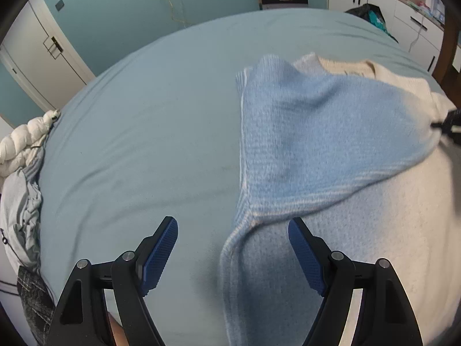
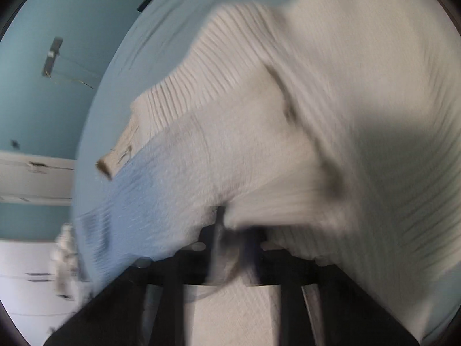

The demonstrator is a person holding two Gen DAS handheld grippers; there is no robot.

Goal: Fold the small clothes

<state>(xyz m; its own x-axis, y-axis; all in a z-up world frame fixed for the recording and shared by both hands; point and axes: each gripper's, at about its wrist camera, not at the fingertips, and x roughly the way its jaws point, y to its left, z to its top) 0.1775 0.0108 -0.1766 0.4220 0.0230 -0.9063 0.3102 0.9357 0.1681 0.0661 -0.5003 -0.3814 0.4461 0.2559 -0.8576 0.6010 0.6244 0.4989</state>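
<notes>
The blue-and-cream sweater (image 1: 317, 132) lies on the bed (image 1: 144, 115), one part lifted, pinched by the clenched right claw (image 2: 222, 219). The released left claw (image 1: 232, 248) straddles its hem. The fold should be laid flat, edges aligned.

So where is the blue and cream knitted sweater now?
The blue and cream knitted sweater lies on the light blue bed sheet, right of centre in the left wrist view, its far right edge pinched by the right gripper.

White puffy jacket (image 1: 21, 141) at bed edge; white drawers (image 1: 403, 8) beyond.
</notes>
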